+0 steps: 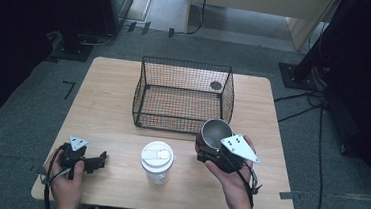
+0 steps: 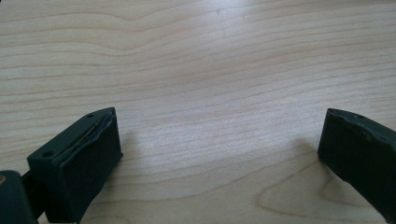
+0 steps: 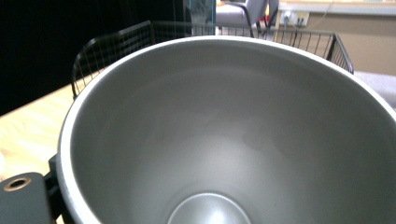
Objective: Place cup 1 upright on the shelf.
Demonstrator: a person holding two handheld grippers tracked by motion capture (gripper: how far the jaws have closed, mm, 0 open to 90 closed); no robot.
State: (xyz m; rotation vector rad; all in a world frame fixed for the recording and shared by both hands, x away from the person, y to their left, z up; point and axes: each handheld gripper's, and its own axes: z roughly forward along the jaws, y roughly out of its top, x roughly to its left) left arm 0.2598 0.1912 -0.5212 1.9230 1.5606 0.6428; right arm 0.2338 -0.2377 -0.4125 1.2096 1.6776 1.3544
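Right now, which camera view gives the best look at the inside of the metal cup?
The right gripper view: it looks straight into the metal cup, showing bare walls and an empty bottom. The high view shows the cup small, held by the right gripper beside the wire basket. The left gripper view looks at the table.

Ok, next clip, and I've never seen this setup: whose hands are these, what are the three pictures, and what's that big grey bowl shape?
A person holds a hand-held two-jaw gripper in each hand. The high view looks down on a wooden table; the other two pictures come from cameras riding on the grippers. On the table stand a black wire basket and a lidded white cup. The left gripper rests on the wood, jaws open and empty. The right gripper holds a metal cup beside the basket; the bowl shape is that cup's inside, seen close.
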